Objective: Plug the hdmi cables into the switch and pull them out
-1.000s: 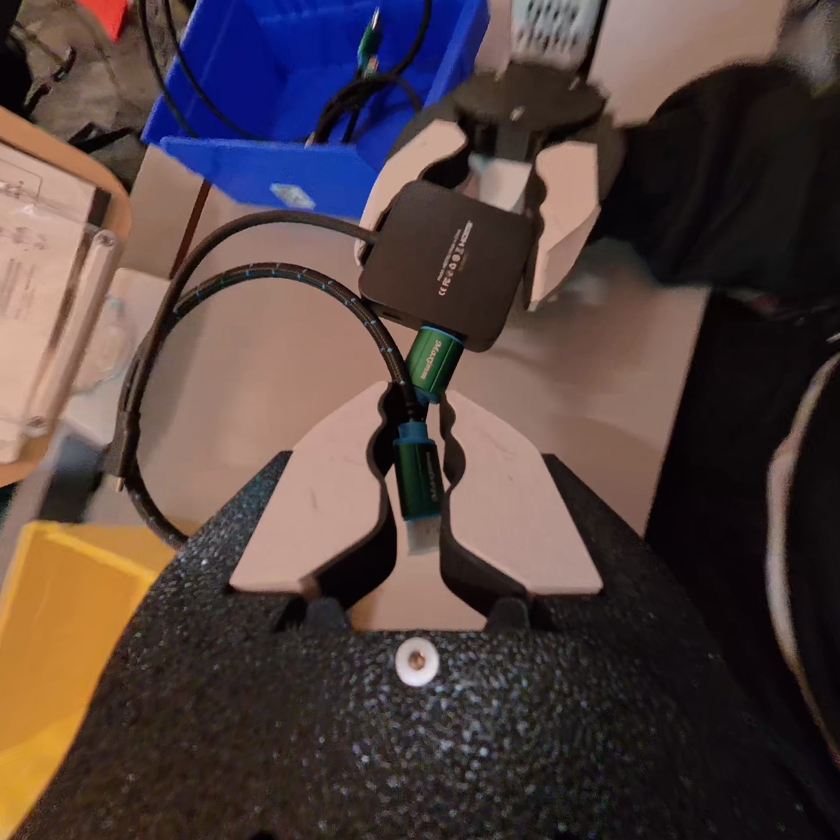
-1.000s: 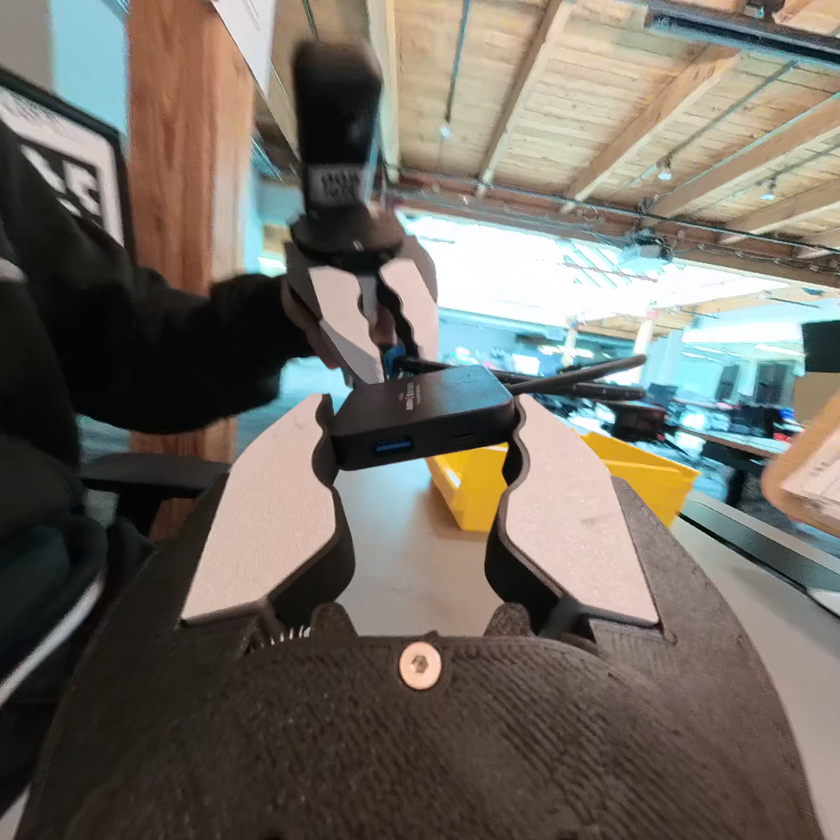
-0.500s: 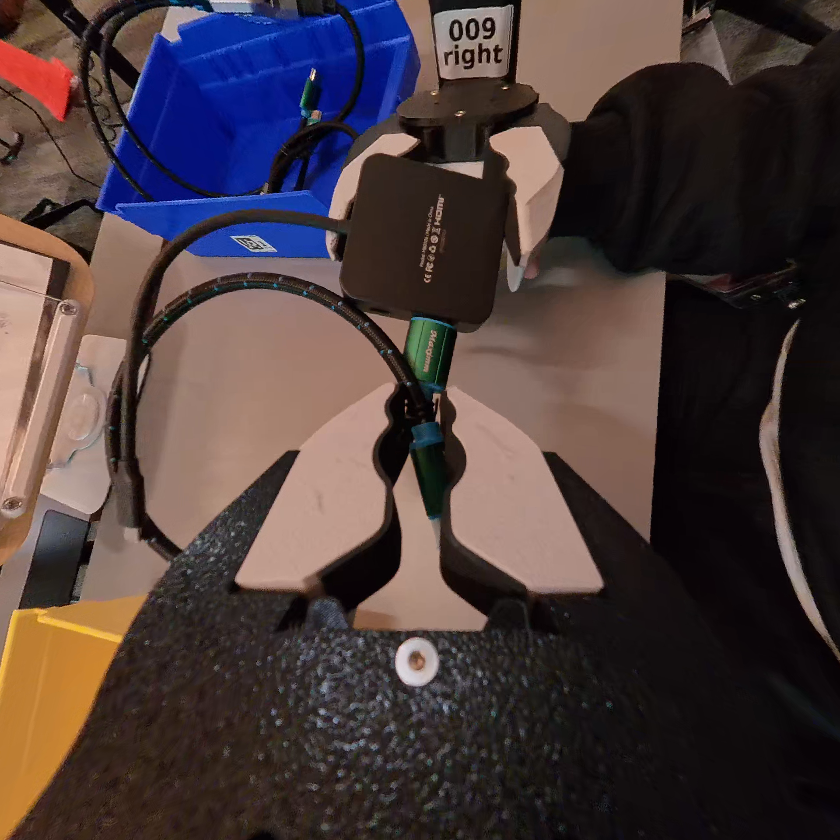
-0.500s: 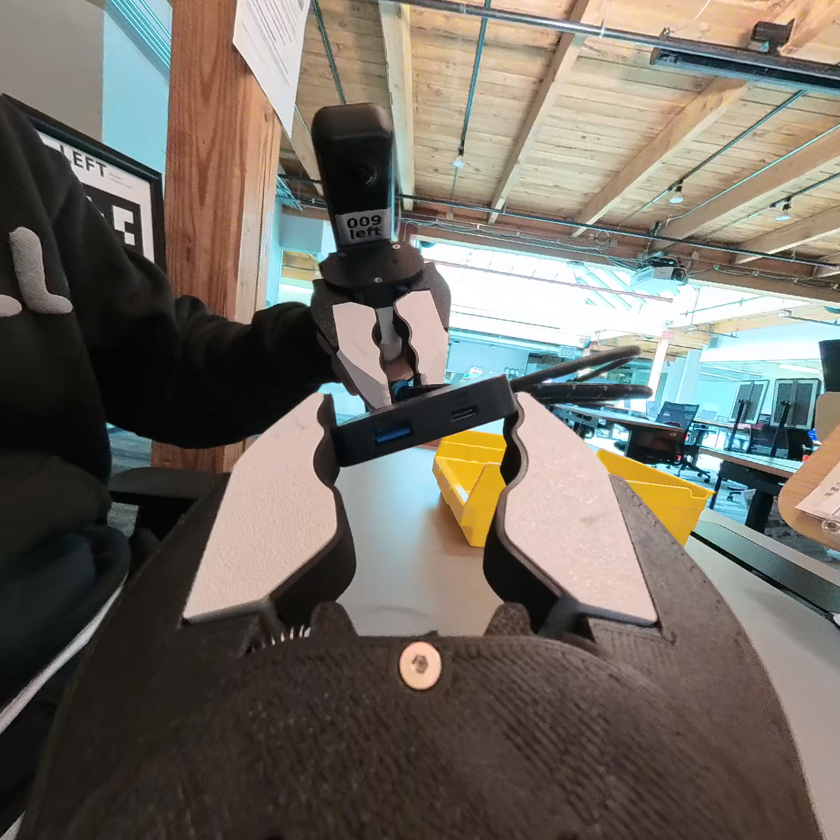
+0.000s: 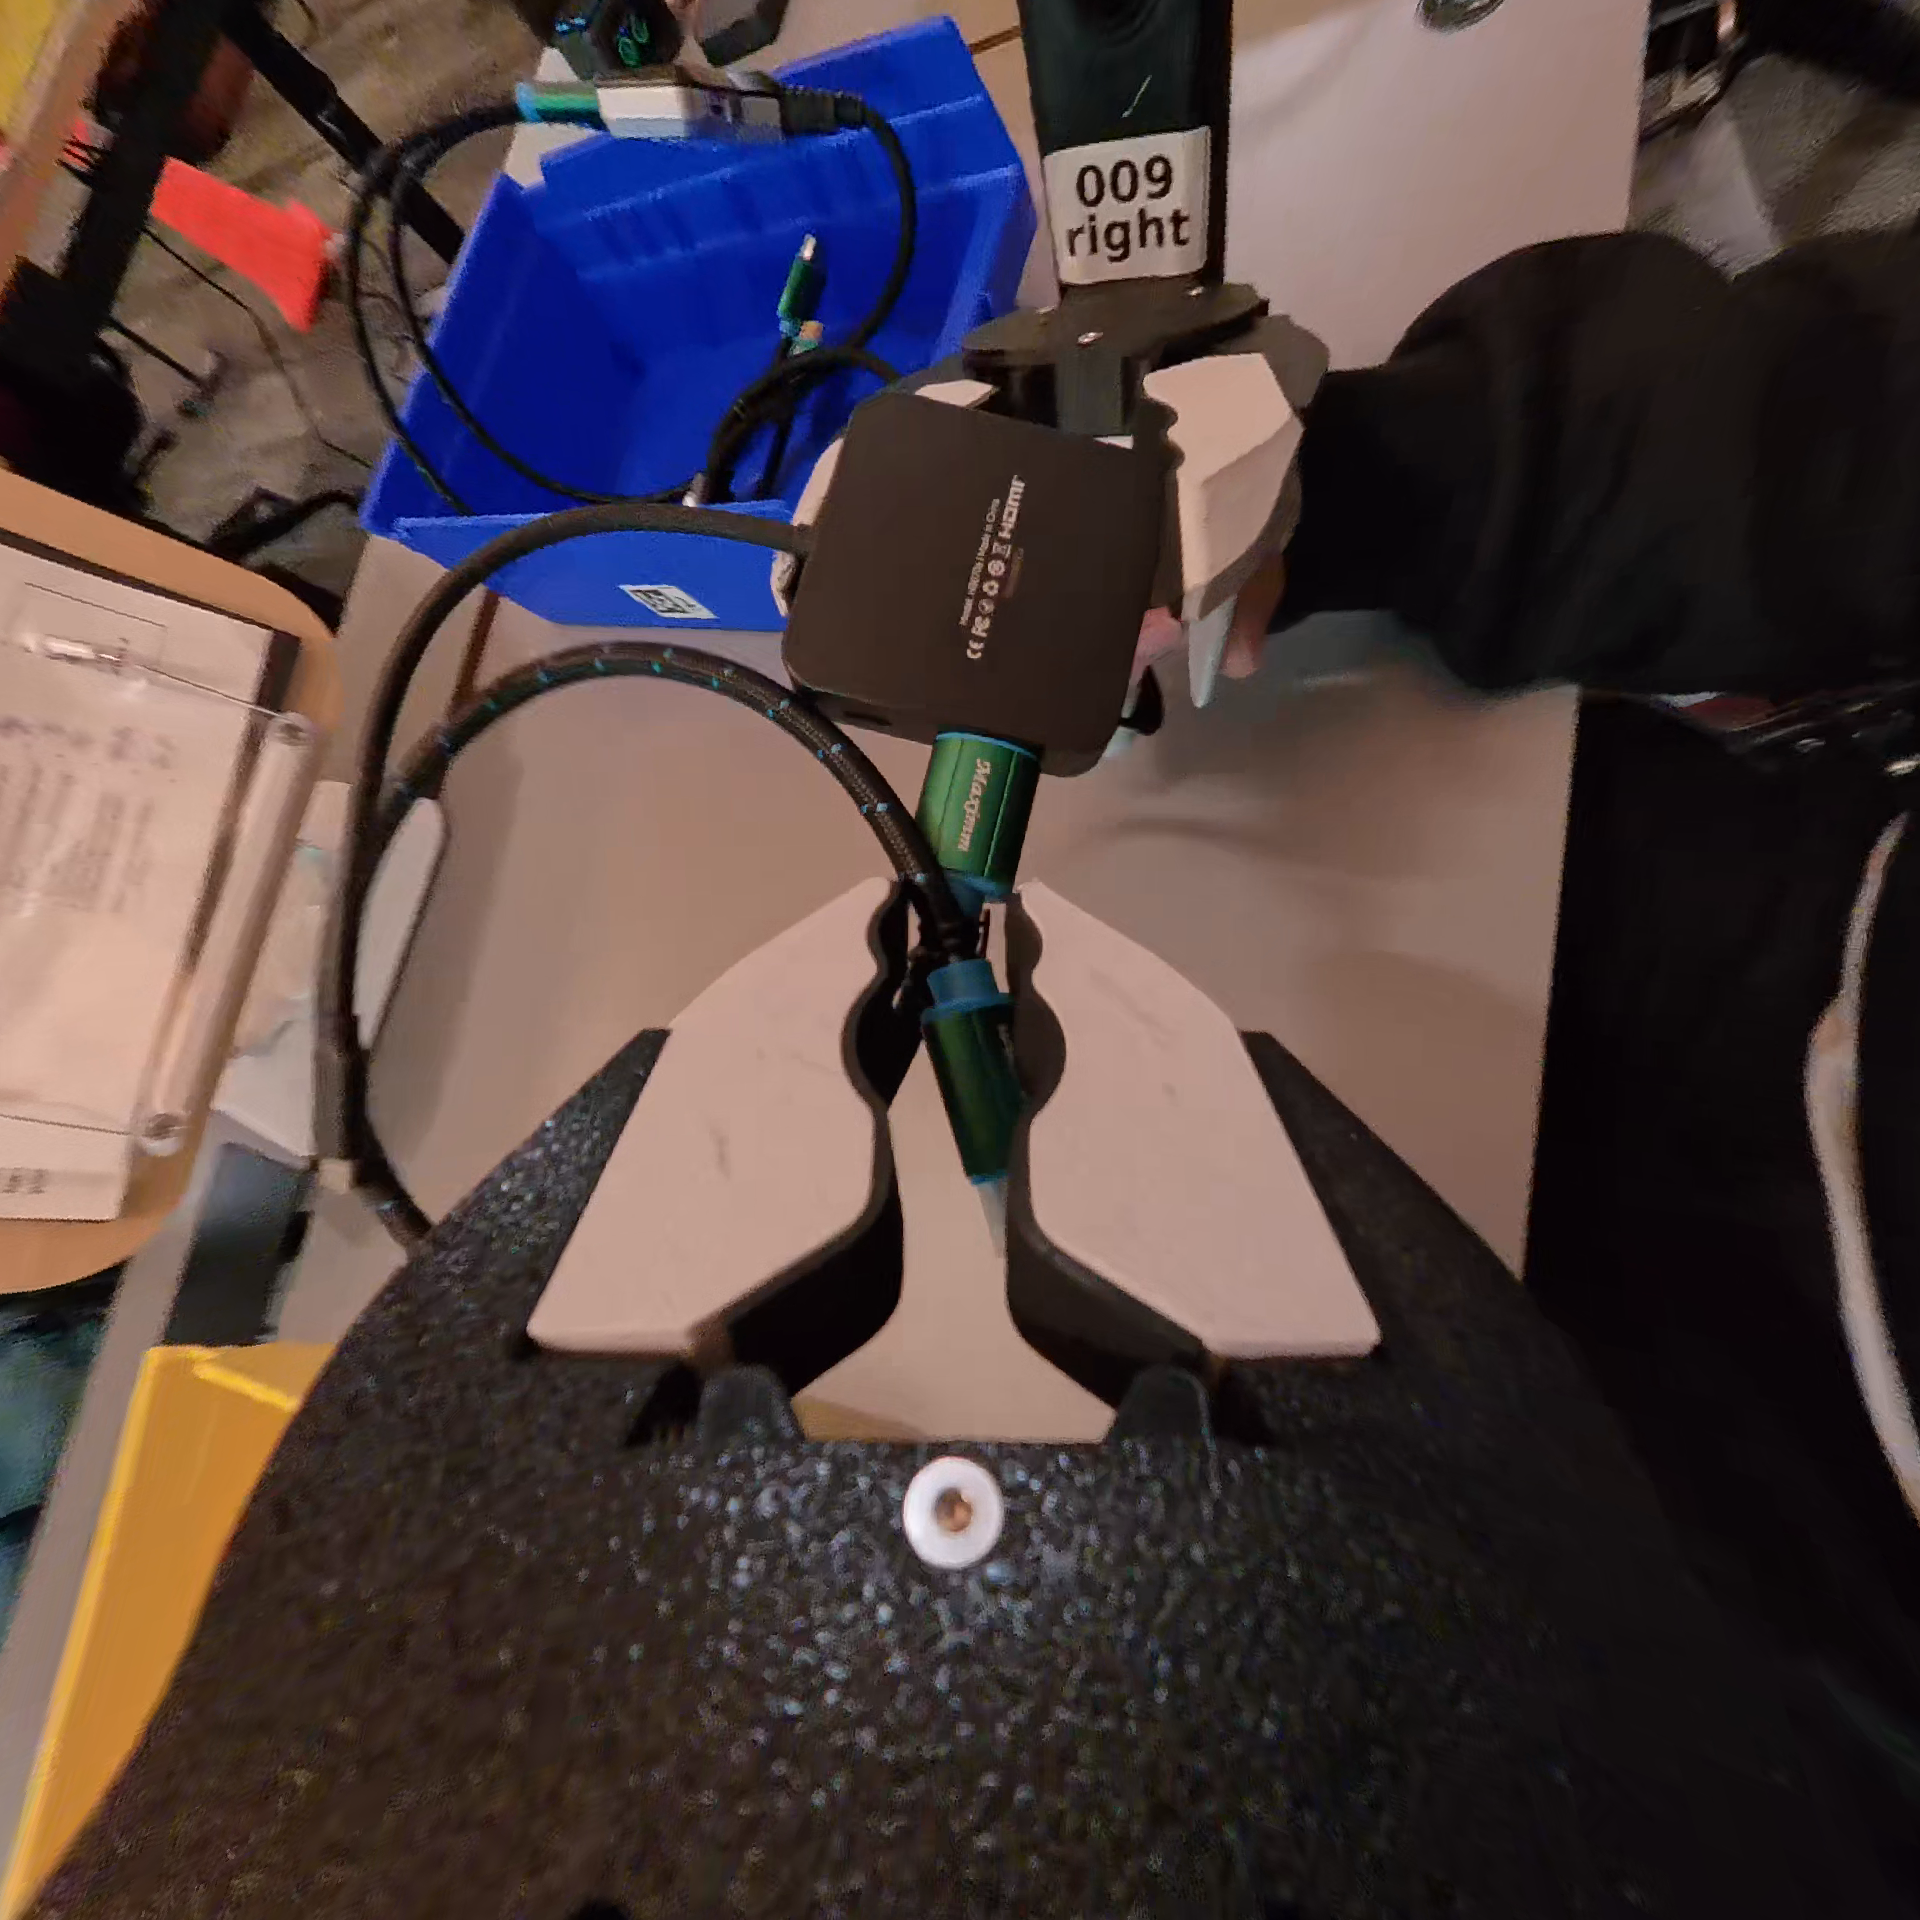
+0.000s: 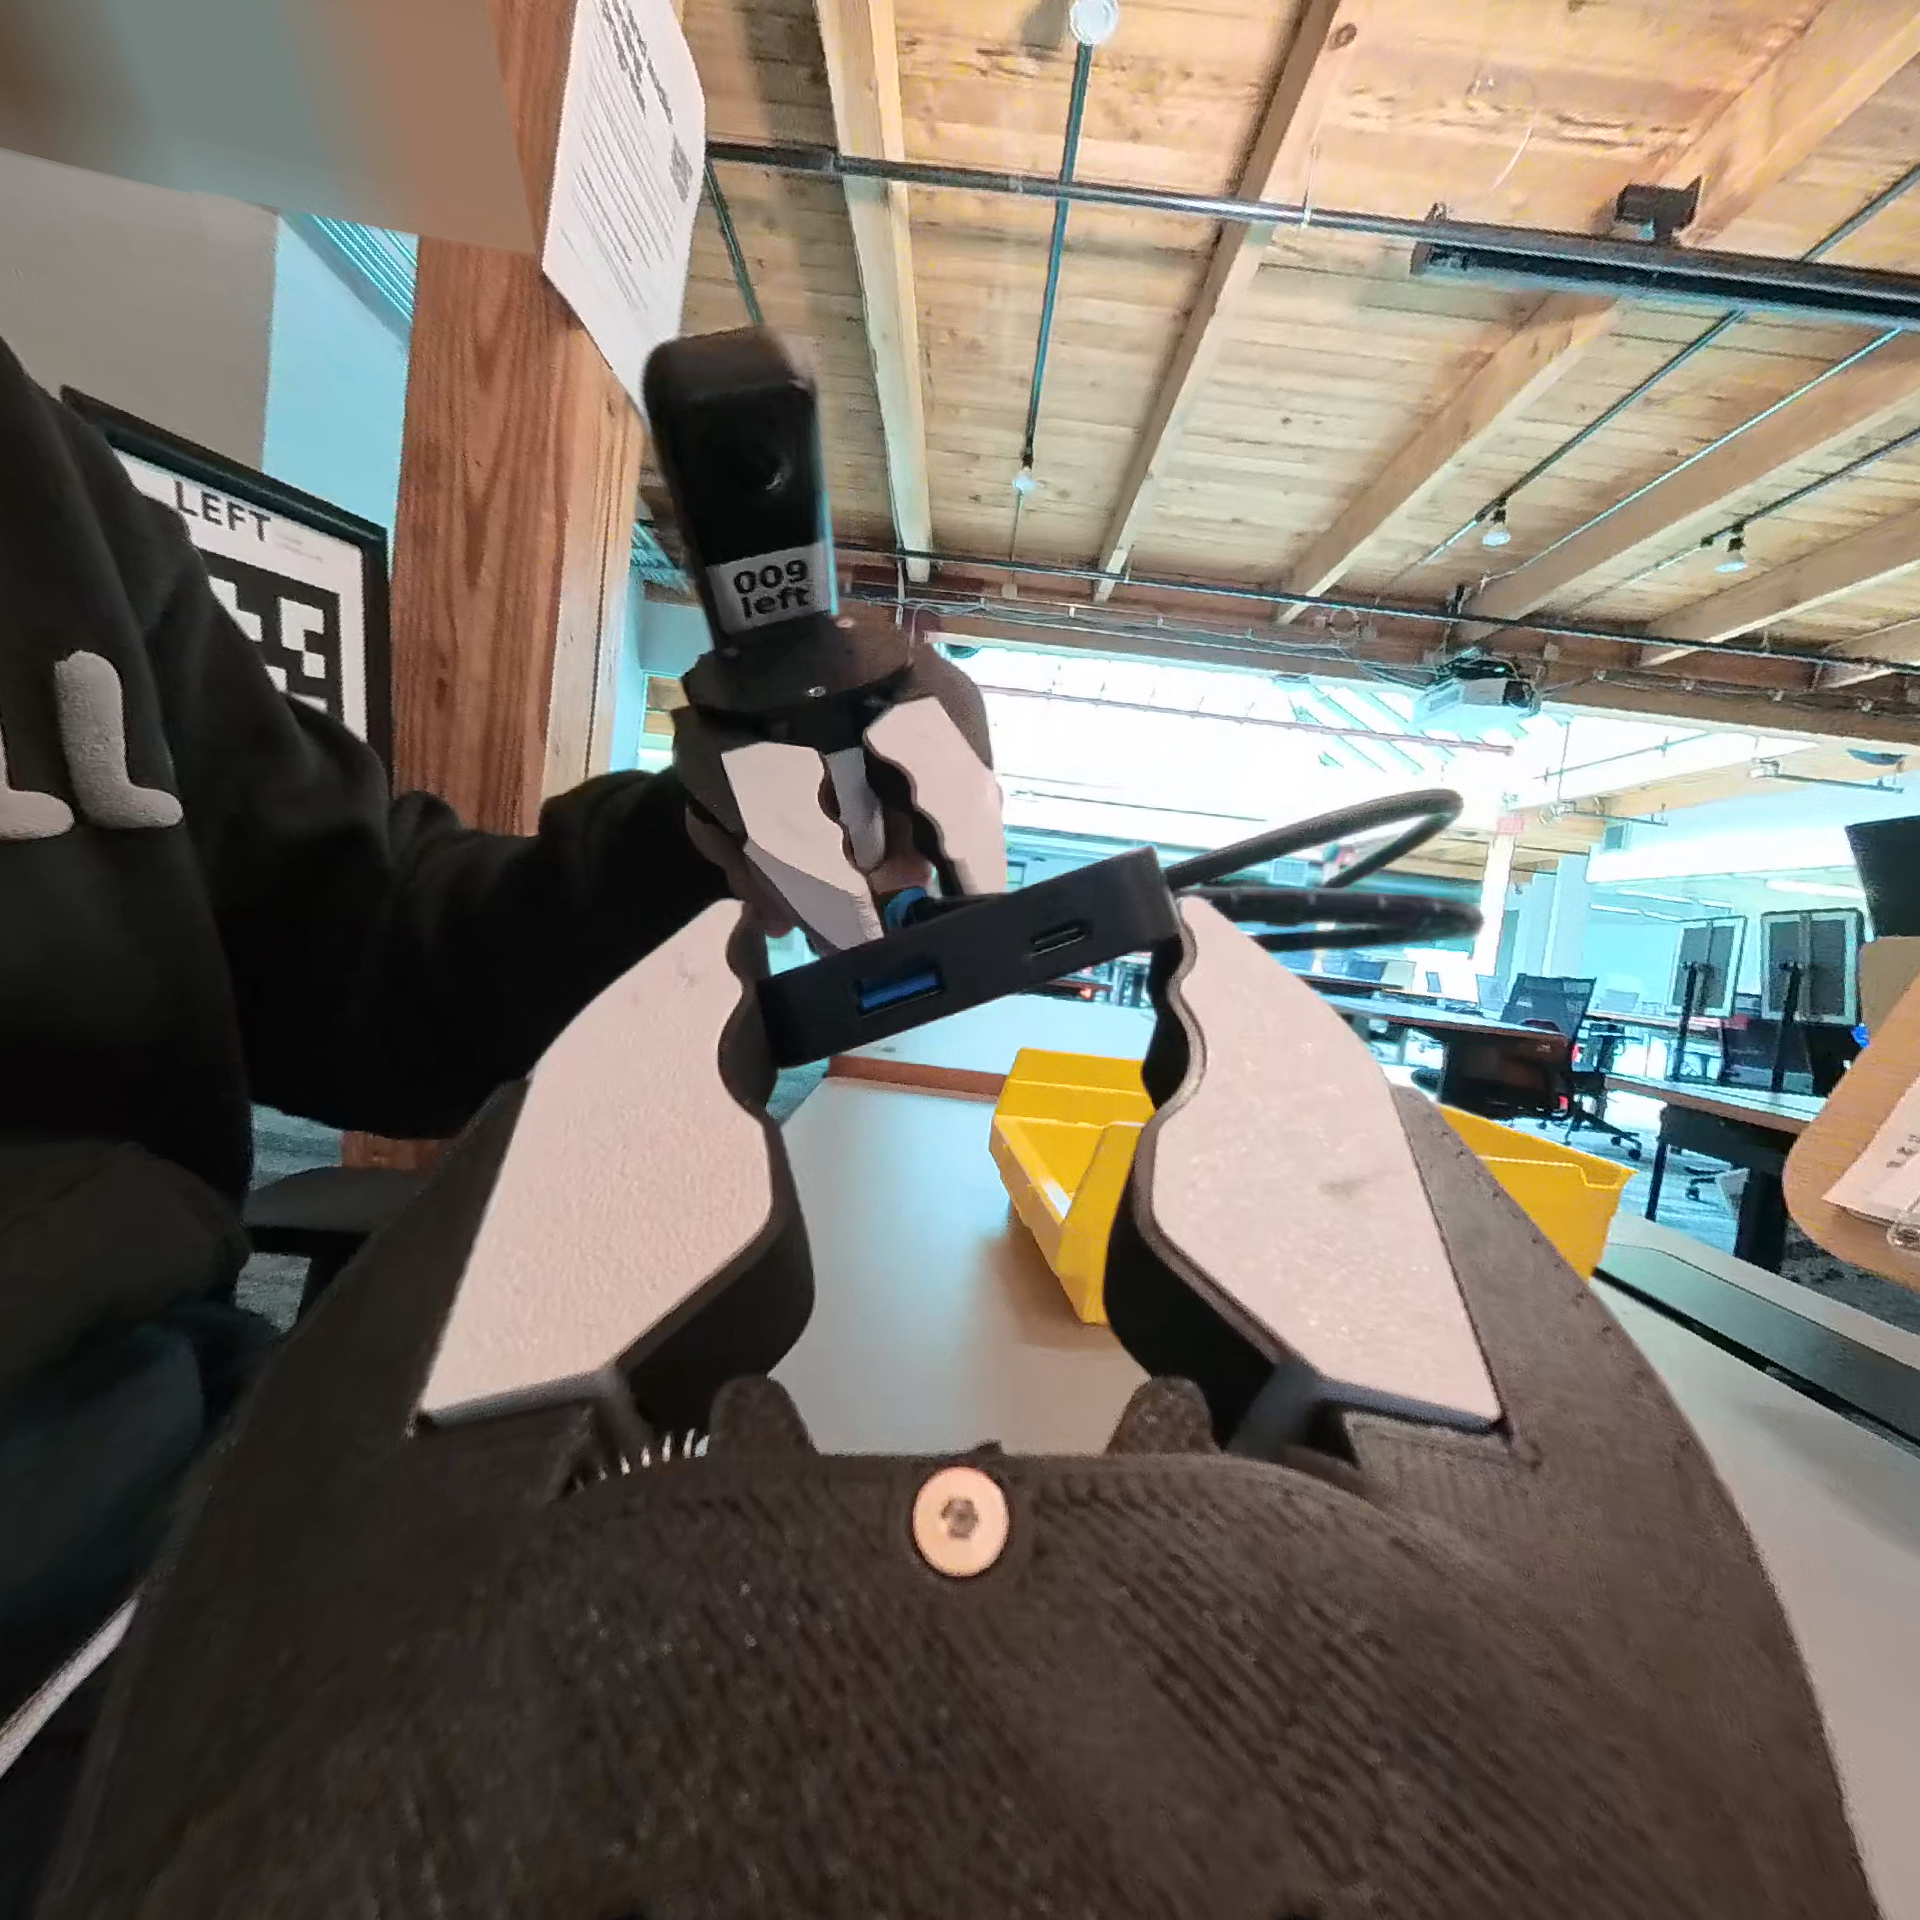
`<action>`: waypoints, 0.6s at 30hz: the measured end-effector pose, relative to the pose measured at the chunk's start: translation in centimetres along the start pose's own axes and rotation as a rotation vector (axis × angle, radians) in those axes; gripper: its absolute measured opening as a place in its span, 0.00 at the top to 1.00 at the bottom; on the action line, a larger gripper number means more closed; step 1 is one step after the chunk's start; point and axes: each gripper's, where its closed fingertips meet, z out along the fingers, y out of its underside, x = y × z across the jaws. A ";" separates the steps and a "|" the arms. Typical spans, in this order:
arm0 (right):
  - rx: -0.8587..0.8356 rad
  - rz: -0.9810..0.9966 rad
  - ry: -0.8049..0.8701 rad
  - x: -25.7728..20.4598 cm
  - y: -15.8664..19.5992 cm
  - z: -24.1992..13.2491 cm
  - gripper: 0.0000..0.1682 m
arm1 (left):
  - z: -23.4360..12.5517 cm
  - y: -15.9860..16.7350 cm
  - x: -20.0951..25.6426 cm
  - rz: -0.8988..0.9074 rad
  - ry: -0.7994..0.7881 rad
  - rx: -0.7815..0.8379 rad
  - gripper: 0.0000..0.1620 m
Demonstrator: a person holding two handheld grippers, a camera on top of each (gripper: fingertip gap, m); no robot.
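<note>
The black switch is held in the air between the fingers of my right gripper. A green hdmi plug sits in the switch's near edge. My left gripper is shut on the braided hdmi cable just behind that plug. A second green plug lies loose between its fingers, metal tip toward the camera. In the right wrist view the switch sits tilted between my right gripper's fingers. My left gripper is right behind it. The switch's own black lead loops left.
A blue bin with cables stands at the far table edge. A yellow bin is near left and also shows in the right wrist view. A clear sign holder stands at left. Black sleeves are on the right.
The right gripper has rolled the switch, which now tilts up on its right side. The green plug stays in the switch. My left gripper keeps its hold on the cable.
</note>
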 end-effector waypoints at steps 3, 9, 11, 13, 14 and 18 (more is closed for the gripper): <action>0.016 -0.030 0.063 0.9 -0.6 -0.4 0.57 | -0.8 -1.2 -1.1 0.008 -0.126 0.075 0.77; 0.008 -0.324 0.487 5.3 -5.8 -3.2 0.58 | -2.2 0.1 -2.1 -0.172 -0.247 0.242 0.63; -0.049 -0.475 0.727 7.3 -8.2 -6.0 0.57 | -0.8 2.5 -1.1 -0.250 -0.201 0.215 0.63; -0.216 -0.605 0.920 9.3 -8.9 -9.4 0.57 | 0.7 4.4 0.1 -0.296 -0.168 0.193 0.63; -0.325 -0.661 0.995 10.3 -8.5 -11.2 0.57 | 1.4 5.1 0.8 -0.313 -0.146 0.189 0.63; -0.660 -0.823 1.104 12.8 -5.0 -15.4 0.58 | 3.4 5.8 2.6 -0.369 -0.078 0.210 0.64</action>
